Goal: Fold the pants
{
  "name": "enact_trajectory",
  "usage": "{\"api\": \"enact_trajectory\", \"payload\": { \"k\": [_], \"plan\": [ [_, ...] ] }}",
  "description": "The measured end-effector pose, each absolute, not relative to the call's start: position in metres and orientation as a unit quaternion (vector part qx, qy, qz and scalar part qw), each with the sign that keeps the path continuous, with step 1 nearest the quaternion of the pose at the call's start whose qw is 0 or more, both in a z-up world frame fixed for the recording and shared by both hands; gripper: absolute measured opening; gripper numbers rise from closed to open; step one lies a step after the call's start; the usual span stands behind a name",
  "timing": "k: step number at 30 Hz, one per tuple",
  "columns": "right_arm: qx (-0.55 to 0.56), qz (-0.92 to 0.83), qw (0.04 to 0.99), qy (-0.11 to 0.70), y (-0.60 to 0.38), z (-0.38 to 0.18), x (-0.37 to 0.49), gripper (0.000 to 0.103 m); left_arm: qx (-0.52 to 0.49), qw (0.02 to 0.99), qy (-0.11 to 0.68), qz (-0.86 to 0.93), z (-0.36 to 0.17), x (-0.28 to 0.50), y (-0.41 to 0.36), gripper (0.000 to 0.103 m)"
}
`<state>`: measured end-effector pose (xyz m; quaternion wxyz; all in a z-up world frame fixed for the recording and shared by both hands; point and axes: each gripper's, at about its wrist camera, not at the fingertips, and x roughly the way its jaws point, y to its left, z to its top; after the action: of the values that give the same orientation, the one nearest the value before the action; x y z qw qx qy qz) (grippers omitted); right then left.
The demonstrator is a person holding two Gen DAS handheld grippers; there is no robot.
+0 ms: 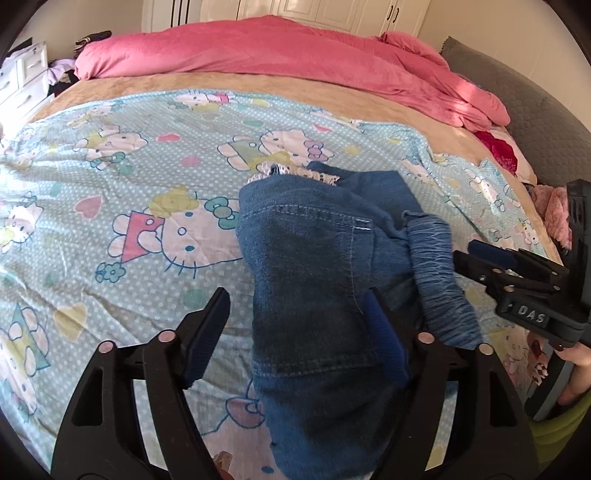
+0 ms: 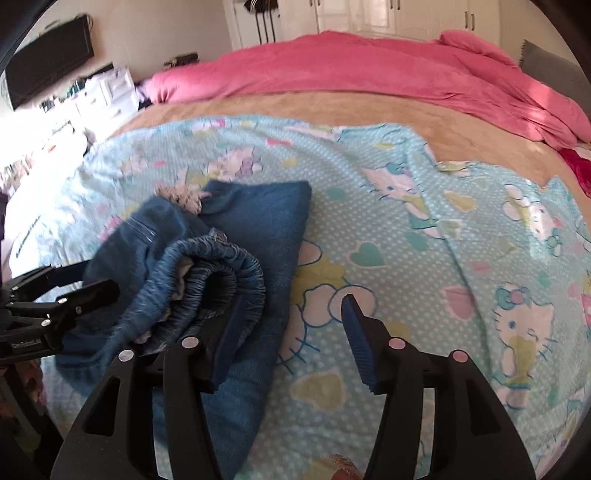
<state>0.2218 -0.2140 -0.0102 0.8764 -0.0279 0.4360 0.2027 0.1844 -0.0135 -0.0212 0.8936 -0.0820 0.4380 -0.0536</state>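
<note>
A bedroom is shown, with a bed covered by a light blue cartoon-cat sheet laid over a tan blanket; a pink duvet is bunched along the top of the frame, and white wardrobe doors are seen behind it. A white drawer unit is seen at the upper left edge of the left wrist view, a grey headboard at the upper right. The blue denim pants are lying bunched on the sheet at lower centre of the left wrist view, with the elastic waistband rolled up at centre right and a bit of white lace trim showing at their top edge. The left gripper is held open at the bottom of the frame, its jaws spread wide with the denim between them; contact with the fabric cannot be told. In the right wrist view the pants are placed left of centre, waistband nearest the camera. The right gripper is also open, its left finger overlapping the waistband, its right finger over bare sheet. The right gripper is seen at the right edge of the left wrist view, close to the waistband.
</note>
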Motion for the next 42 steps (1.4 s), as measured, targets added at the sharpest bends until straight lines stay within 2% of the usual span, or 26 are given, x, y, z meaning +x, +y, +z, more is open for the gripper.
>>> {"api": "enact_trajectory", "payload": {
  "k": [1,2,6,11,21,27,42],
  "plan": [
    [-0.02,0.204,0.879,0.43,-0.218,-0.005,0.218,0.071,-0.082,0.895,0.434,-0.053,-0.018,0.182,-0.013,0.073],
    [-0.01,0.205,0.884,0.421,-0.223,0.001,0.212,0.078,-0.083,0.897,0.43,-0.054,-0.015,0.179,-0.013,0.077],
    [0.008,0.207,0.895,0.395,-0.234,0.022,0.192,0.09,-0.088,0.905,0.413,-0.052,-0.002,0.164,-0.011,0.092],
    [0.009,0.21,0.907,0.365,-0.241,0.041,0.165,0.098,-0.087,0.911,0.4,-0.042,0.013,0.144,-0.01,0.094],
    [0.005,0.206,0.923,0.326,-0.245,0.057,0.109,0.098,-0.077,0.921,0.38,-0.042,0.03,0.1,-0.012,0.094],
    [0.029,0.214,0.92,0.327,-0.243,0.057,0.089,0.098,-0.072,0.926,0.37,-0.037,0.034,0.077,-0.014,0.094],
    [0.006,0.197,0.923,0.331,-0.247,0.049,0.055,0.098,-0.071,0.923,0.375,-0.051,0.025,0.04,-0.018,0.094]
  ]
}}
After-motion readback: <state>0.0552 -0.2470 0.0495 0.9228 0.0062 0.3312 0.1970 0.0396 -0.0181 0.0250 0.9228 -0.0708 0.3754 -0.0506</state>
